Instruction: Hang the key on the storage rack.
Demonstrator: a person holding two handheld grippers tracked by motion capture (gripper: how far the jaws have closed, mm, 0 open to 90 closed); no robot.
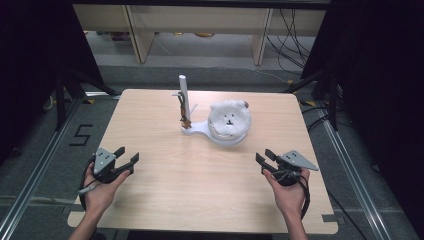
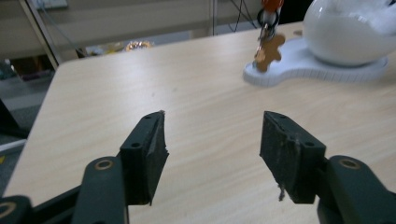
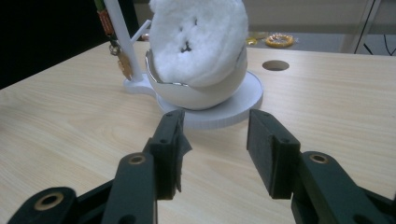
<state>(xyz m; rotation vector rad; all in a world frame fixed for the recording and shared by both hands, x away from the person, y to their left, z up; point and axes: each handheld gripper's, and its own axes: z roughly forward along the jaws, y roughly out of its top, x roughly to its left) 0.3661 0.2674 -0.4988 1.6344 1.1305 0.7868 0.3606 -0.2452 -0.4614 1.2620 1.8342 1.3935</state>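
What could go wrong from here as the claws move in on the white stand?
The tall thin post looks easy to tip if a claw clips it while going for the gingerbread keychain hanging from it. The plush bear only rests in its bowl, so a nudge may roll it out. Both the left claw and the right claw are open and empty.

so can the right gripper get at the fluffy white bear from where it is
Probably yes: the right gripper is open and aimed at the bear, with bare table between them.
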